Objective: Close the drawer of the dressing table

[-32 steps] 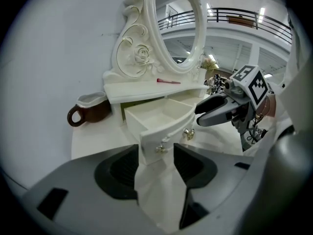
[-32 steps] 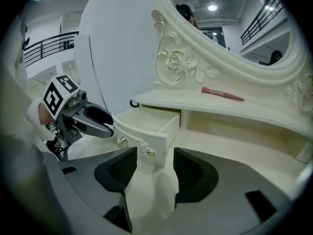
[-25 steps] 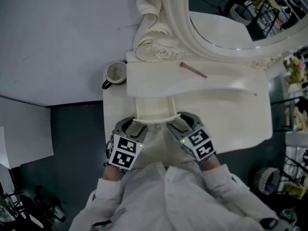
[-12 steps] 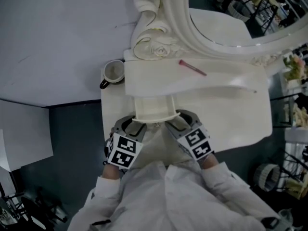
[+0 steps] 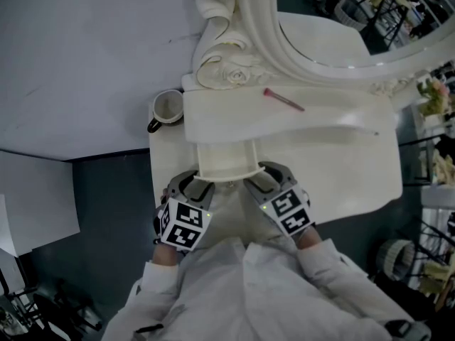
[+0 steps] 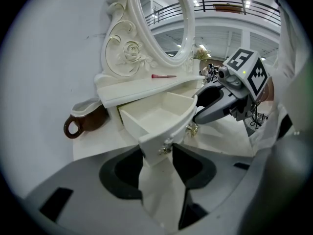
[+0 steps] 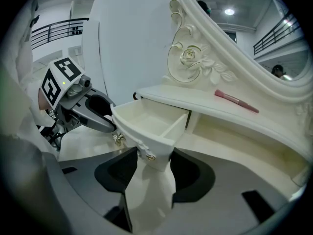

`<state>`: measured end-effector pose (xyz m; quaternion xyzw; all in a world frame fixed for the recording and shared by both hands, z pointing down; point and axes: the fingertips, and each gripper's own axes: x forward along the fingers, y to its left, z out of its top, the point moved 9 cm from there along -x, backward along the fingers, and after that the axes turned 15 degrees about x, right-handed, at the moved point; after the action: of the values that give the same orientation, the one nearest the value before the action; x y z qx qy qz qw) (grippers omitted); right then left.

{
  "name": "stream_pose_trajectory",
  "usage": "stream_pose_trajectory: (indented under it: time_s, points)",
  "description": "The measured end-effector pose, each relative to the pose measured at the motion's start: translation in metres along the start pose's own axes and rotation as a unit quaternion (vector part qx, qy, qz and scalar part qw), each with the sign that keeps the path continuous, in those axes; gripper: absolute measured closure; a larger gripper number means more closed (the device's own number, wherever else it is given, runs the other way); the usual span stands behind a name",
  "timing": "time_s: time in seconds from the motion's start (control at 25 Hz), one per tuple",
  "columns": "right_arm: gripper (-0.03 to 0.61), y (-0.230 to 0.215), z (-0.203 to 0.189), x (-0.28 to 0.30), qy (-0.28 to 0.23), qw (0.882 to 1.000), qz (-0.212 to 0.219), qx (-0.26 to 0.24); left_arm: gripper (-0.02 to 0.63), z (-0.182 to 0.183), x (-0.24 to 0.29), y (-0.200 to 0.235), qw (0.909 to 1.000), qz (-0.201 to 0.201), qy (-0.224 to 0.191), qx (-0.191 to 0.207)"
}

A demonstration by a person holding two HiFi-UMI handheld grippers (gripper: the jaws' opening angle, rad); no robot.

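The white dressing table (image 5: 341, 169) has its small drawer (image 5: 225, 160) pulled out and empty. My left gripper (image 5: 201, 185) is at the drawer's front left corner and my right gripper (image 5: 254, 178) at its front right corner. In the left gripper view the drawer's (image 6: 156, 114) front corner with a metal knob sits between the jaws of the left gripper (image 6: 157, 153), which are closing and still wide apart. In the right gripper view the other corner of the drawer (image 7: 146, 121) lies between the right gripper's (image 7: 154, 160) spread jaws.
A brown mug (image 5: 168, 108) stands at the table's back left beside the drawer. A pink stick (image 5: 284, 101) lies on the raised shelf under the ornate oval mirror (image 5: 341, 27). A white wall runs along the left, with dark floor below.
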<state>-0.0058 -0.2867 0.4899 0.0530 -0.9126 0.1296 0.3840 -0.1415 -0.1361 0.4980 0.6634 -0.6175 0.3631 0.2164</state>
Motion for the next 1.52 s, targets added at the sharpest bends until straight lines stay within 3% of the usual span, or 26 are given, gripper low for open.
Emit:
stream_pose_trajectory:
  time_s: [0.52,1.52]
  points:
    - [0.371,-0.003,0.006,-0.001,-0.017,1.000,-0.014,-0.001,0.422,0.009,0.001,0.006,0.9997,0.015,-0.006,0.021]
    - [0.371,-0.009,0.017,0.006,-0.034,0.999,-0.015,-0.019,0.422,0.012,0.006,0.017,0.9995,0.028,-0.011,0.013]
